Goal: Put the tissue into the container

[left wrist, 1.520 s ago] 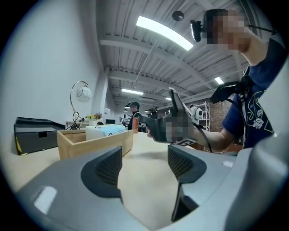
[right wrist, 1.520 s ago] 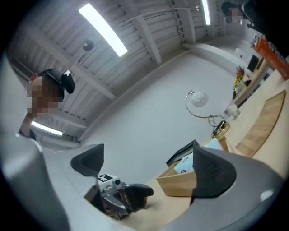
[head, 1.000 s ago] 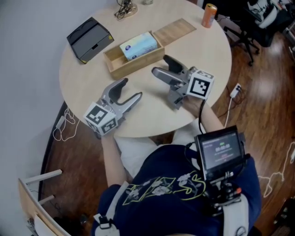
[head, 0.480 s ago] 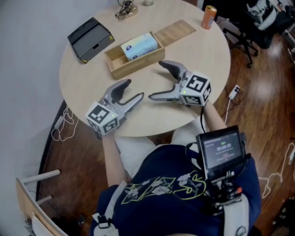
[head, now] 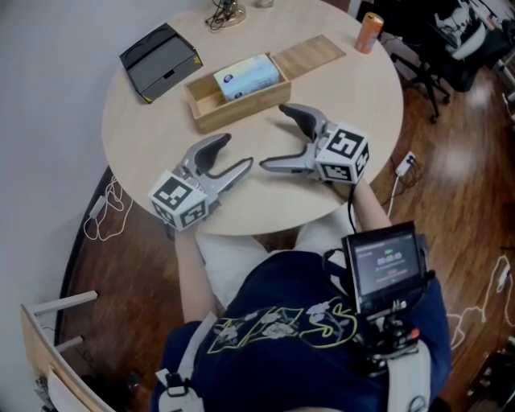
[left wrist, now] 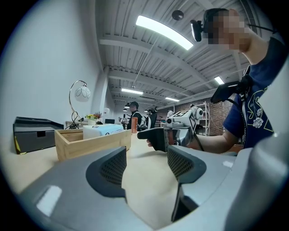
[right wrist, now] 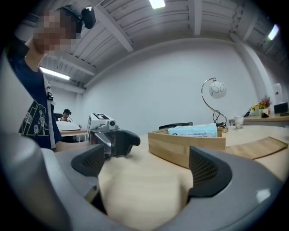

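The tissue pack [head: 245,76], pale blue and white, lies inside the open wooden box [head: 211,111] at the back of the round table [head: 137,137]. My left gripper [head: 233,157] rests on the table in front of the box, open, nothing between its fingers. My right gripper [head: 273,138] lies level to its right, jaws wide and open, also holding nothing. In the left gripper view the box [left wrist: 90,143] with the tissue pack [left wrist: 102,130] stands ahead on the left. In the right gripper view the box [right wrist: 185,145] and pack [right wrist: 192,131] stand ahead on the right.
The box's wooden lid [head: 310,55] lies flat just right of the box. A black case [head: 161,60] sits at the back left, an orange can [head: 370,30] at the back right, a lamp's base and cable [head: 225,12] at the far edge.
My right gripper has rolled from standing on edge to lying level, and has sunk towards the table. The left gripper, box and tissue pack have stayed put.
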The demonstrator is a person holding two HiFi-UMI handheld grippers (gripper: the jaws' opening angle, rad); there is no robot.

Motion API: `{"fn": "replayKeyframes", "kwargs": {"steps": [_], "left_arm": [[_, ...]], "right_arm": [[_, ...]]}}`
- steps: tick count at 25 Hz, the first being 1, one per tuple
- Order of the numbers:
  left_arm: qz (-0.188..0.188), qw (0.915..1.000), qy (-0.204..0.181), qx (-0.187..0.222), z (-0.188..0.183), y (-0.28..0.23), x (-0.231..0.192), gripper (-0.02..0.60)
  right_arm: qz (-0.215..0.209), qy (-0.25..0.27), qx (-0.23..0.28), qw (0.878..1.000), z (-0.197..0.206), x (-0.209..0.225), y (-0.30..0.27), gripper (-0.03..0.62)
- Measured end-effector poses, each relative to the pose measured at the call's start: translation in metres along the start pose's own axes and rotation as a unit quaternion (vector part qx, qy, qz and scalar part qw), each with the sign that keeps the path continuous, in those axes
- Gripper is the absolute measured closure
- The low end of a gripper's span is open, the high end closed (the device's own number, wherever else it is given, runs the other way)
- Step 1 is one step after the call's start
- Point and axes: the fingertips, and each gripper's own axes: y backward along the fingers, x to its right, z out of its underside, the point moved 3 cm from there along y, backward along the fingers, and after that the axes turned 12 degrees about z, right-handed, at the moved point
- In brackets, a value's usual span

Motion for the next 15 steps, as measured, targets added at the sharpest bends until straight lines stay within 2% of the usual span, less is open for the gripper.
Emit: {"fn": "replayKeyframes", "kwargs": {"steps": [6,15], "left_arm": [[0.027,0.9996,-0.005,0.000,0.001,-0.004,0.006,0.290],[0.025,0.9987,0.019,-0.040,0.010,-0.012,0.001,0.290]], "right_arm": [[0.006,0.010,0.000,1.000,0.000,-0.001,-0.002,0.020],[0.004,0.003,-0.002,1.000,0.000,-0.001,-0.002,0.020]]}}
